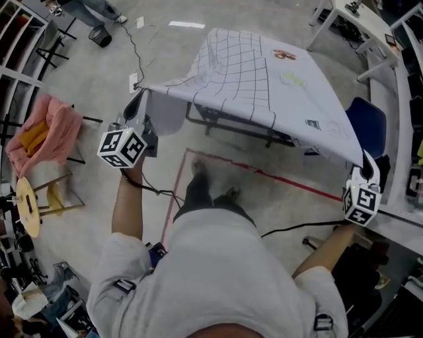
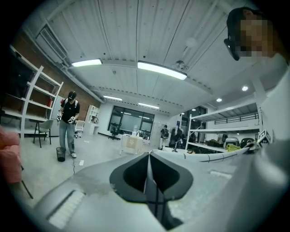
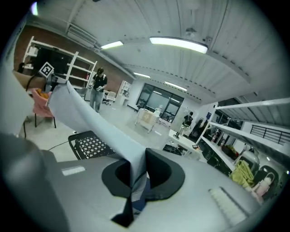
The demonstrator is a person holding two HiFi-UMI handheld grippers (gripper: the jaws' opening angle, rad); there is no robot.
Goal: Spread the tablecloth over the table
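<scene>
A white tablecloth (image 1: 264, 86) with a dark grid and small printed pictures hangs spread in the air over the table, whose dark frame (image 1: 231, 125) shows under the near edge. My left gripper (image 1: 137, 107) is shut on the cloth's near left corner. My right gripper (image 1: 365, 165) is shut on the near right corner. In the left gripper view the jaws pinch a thin fold of cloth (image 2: 148, 176). In the right gripper view the cloth (image 3: 97, 124) runs from the jaws up to the left.
A blue chair (image 1: 367, 122) stands right of the table. A pink cloth on a rack (image 1: 49, 132) and a round stool (image 1: 26, 204) are at the left. Red tape (image 1: 264, 173) and cables (image 1: 139, 46) lie on the floor. White desks (image 1: 357, 20) stand at far right.
</scene>
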